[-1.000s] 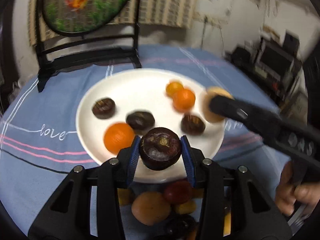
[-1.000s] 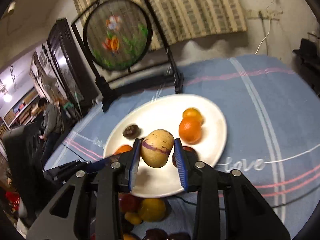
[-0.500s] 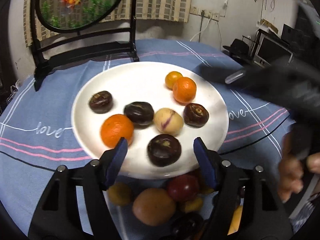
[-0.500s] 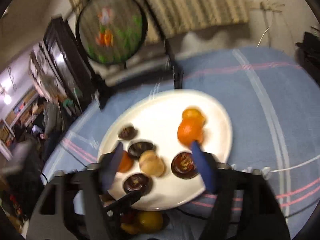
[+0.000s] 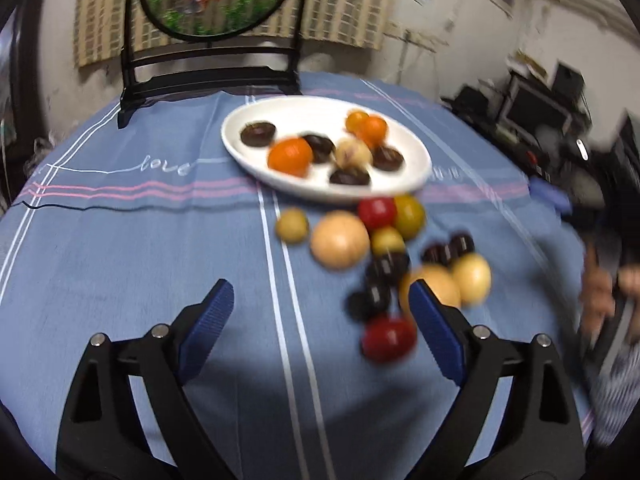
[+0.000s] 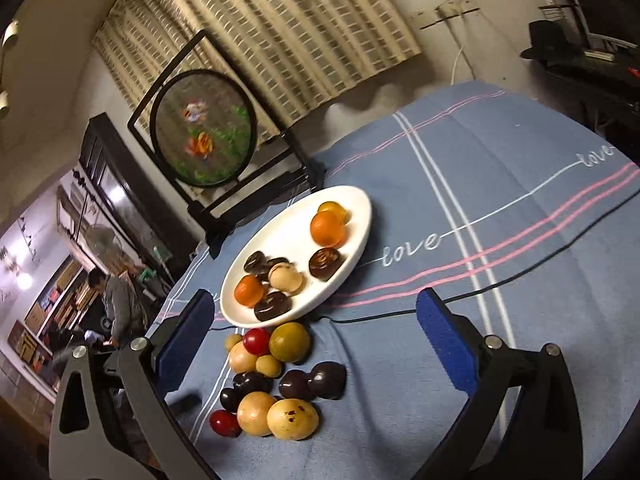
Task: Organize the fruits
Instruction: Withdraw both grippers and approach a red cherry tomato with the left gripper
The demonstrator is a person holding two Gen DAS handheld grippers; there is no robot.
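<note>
1. The left gripper [image 5: 320, 322] hangs above the blue tablecloth [image 5: 140, 264], jaws spread wide, nothing between them. Its right pad [image 5: 436, 336] overlaps the nearest loose fruit in the left wrist view; whether it touches any cannot be told from the blur.
2. The right gripper [image 6: 316, 330] is likewise held over the cloth, jaws spread wide and empty.
3. Nearest the grippers, a pile of loose fruit [image 6: 276, 380] lies on the cloth. It includes two pale yellow-brown round fruits [image 6: 293, 418] side by side, a small red fruit [image 6: 224, 423] at their left, and several dark purple fruits [image 6: 326, 380] just behind.
4. Farther along the same pile lie a second red fruit [image 6: 256, 340] and an olive-yellow fruit [image 6: 289, 341], just short of the plate rim.
5. Beyond the pile, a white plate [image 6: 352, 216] rests on the cloth. It carries eight fruits: two oranges touching at the far end [image 6: 328, 229], a third orange [image 6: 249, 290], a pale fruit [image 6: 285, 277] and four dark purple ones [image 6: 326, 263].
6. The embroidered word "love" [image 6: 412, 246] sits beside the plate.
7. At the far table edge a round goldfish panel in a black stand [image 6: 204, 144] stands upright.
</note>
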